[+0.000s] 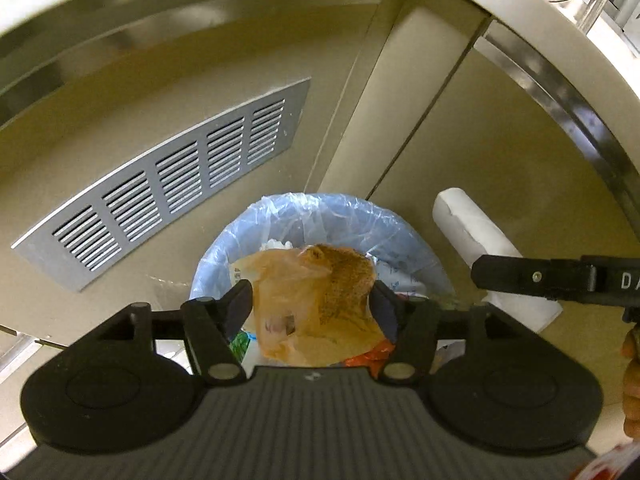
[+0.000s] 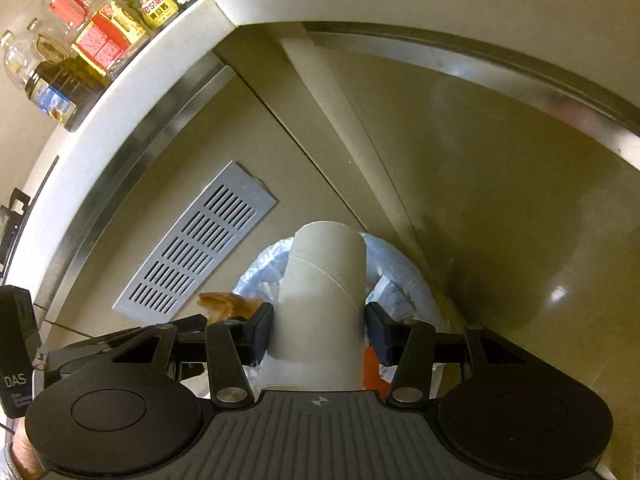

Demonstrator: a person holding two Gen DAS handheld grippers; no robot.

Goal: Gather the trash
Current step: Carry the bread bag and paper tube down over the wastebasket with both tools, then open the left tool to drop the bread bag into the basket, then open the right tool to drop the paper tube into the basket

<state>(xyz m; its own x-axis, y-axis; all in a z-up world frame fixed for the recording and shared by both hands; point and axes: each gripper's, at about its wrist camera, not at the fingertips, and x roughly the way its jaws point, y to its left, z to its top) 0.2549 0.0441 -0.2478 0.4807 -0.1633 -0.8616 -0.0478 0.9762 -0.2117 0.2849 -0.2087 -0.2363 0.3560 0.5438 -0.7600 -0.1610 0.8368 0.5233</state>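
Note:
A round trash bin (image 1: 280,216) lined with a pale blue bag stands on the floor against the cabinet; it also shows in the right wrist view (image 2: 404,276). My left gripper (image 1: 312,300) is shut on a crumpled orange-brown plastic bag (image 1: 320,296) and holds it over the bin. My right gripper (image 2: 318,324) is shut on a white cardboard tube (image 2: 324,292), held over the bin; the tube also shows in the left wrist view (image 1: 472,232). Wrappers lie inside the bin.
A grey vent grille (image 1: 168,184) is set in the cabinet face left of the bin. The cabinet corner post (image 1: 384,120) rises behind it. Sauce jars and oil bottles (image 2: 100,36) stand on the white counter above.

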